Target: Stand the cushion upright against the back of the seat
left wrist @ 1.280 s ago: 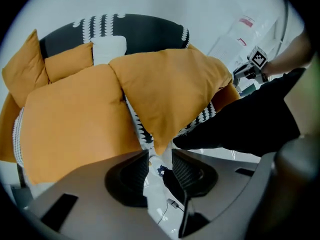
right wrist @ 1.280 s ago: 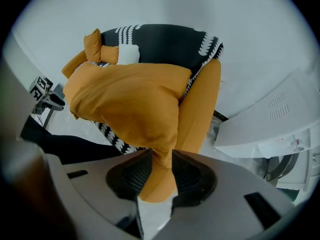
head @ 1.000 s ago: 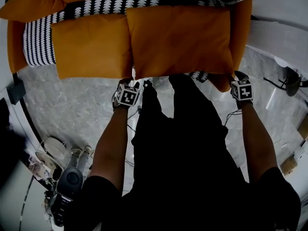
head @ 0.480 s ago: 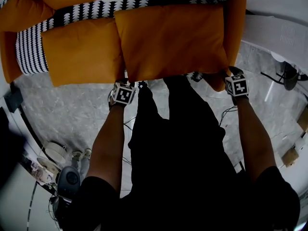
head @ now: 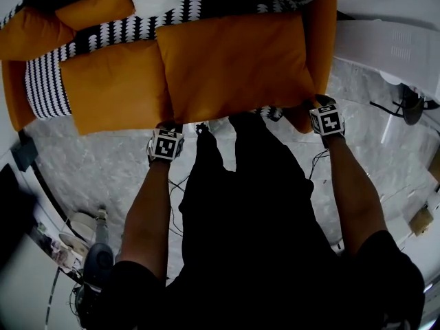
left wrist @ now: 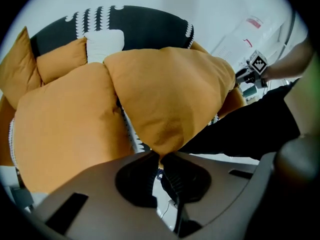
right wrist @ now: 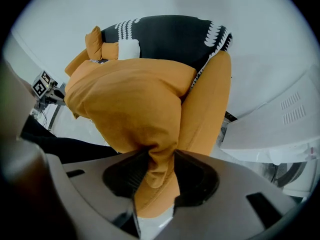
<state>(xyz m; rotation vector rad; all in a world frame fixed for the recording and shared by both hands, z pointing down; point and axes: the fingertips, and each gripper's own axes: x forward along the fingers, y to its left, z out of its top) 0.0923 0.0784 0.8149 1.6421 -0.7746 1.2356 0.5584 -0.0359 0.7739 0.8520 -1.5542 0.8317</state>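
In the head view, the cushion (head: 234, 64) lies flat on the sofa (head: 42, 84), just ahead of both tools. The left gripper (head: 168, 126) is at the cushion's near left corner. The right gripper (head: 317, 103) is at the near right corner, just beside the orange armrest (head: 328, 40). A second cushion (head: 113, 84) lies to the left gripper's left and touches the first.

In the left gripper view, the jaws have just been closing and now stand narrow, pinching the tip of the cushion's corner.

In the right gripper view, the jaws have just been opening and stand wide. The cushion's other corner is bunched between them, its fabric touching both pads. The armrest rises just beyond, to the right.
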